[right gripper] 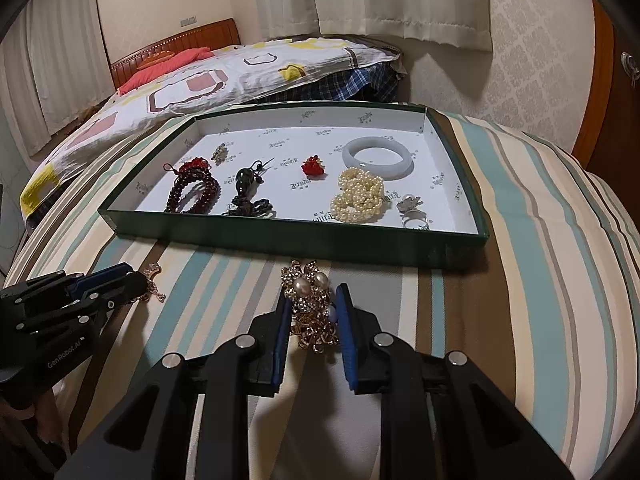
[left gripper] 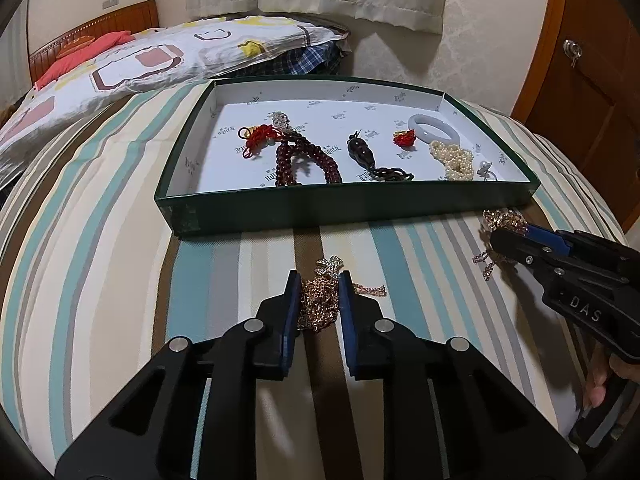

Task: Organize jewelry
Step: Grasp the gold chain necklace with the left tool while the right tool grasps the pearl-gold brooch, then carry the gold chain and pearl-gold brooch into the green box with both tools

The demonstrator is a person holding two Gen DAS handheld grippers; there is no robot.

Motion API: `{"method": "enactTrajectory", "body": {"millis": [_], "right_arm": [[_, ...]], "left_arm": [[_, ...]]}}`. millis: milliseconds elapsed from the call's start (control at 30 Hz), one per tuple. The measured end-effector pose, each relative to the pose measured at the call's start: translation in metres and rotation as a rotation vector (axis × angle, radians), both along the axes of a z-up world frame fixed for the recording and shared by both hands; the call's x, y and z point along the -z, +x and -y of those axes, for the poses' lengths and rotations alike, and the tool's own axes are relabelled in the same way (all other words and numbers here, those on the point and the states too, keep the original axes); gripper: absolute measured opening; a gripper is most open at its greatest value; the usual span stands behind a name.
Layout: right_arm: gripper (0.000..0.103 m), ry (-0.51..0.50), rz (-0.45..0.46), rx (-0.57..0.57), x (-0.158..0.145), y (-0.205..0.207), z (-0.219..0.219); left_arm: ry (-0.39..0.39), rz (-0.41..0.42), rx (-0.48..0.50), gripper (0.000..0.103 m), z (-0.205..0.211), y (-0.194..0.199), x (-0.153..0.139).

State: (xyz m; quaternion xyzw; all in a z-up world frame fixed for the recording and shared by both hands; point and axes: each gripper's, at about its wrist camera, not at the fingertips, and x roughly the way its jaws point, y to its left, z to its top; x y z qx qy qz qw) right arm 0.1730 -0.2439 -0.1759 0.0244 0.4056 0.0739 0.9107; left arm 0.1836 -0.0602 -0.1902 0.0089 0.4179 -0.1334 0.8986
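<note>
A green box lid lined in white lies on the striped bed and holds several jewelry pieces: dark red beads, a pearl strand, a white bangle. My left gripper straddles a rose-gold chain necklace lying on the bed, fingers close on both sides of it. My right gripper straddles a gold brooch cluster with pearls, pads against or almost against it. Each gripper shows in the other's view: the right, the left.
A patterned quilt and a red pillow lie beyond the box. A wooden door stands at the right. Curtains hang behind. The striped bedspread curves down at the right.
</note>
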Motion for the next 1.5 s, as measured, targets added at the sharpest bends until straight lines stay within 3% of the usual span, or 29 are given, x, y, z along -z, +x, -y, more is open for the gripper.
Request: {"method": "enactTrajectory", "body": {"millis": [500,1500], "right_arm": [[0.023,0.007,0.009,0.003,-0.003,-0.001,-0.003],[0.023,0.030,0.077,0.009,-0.030,-0.011,0.000]], "left_arm": [[-0.019,0.011,-0.003,0.015,-0.001,-0.003,-0.007],[-0.040,0.122,-0.018,0.014,-0.004,-0.013,-0.051]]}}
